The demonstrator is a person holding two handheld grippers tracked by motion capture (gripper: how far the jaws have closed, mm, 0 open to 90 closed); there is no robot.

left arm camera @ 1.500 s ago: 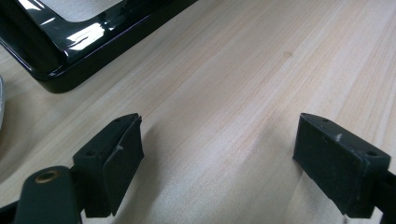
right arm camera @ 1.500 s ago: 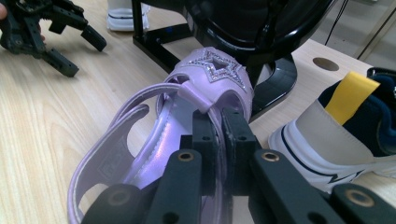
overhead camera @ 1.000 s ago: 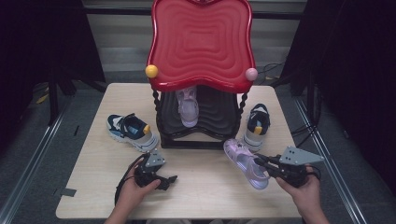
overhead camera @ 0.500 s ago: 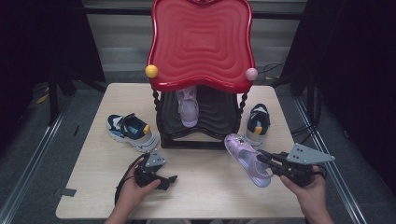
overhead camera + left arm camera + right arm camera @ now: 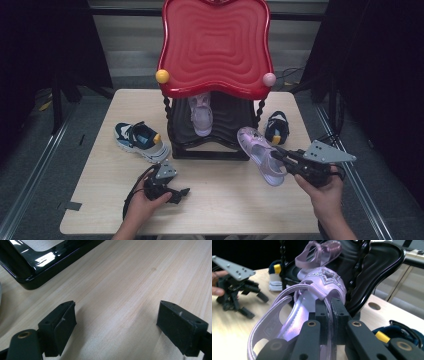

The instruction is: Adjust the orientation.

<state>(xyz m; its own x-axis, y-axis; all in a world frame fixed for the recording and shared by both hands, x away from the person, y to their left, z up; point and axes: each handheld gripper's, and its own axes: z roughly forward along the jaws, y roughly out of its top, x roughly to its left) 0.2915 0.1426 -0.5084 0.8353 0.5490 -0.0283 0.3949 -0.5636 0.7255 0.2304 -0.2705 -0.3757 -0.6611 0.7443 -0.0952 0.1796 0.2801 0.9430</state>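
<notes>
A lilac sandal [image 5: 259, 154] hangs tilted just above the table in front of the stand's right post. My right gripper [image 5: 278, 158] is shut on its side strap; in the right gripper view the jaws [image 5: 330, 305] pinch the strap behind the glittery star of the sandal [image 5: 292, 322]. Its twin sandal [image 5: 201, 116] lies on the black lower shelf [image 5: 235, 120] under the red top [image 5: 215, 45]. My left gripper [image 5: 176, 192] rests on the table near the front, open, with bare wood between its jaws [image 5: 117, 315].
A navy sneaker [image 5: 140, 141] lies left of the stand and another [image 5: 276, 127] right of it, close behind the held sandal. The stand's glossy black base [image 5: 37, 267] is just ahead of the left gripper. Twisted posts [image 5: 258, 112] flank the shelf.
My right gripper has raised the lilac sandal off the table and carried it a little toward the stand. The left gripper has stayed still.
</notes>
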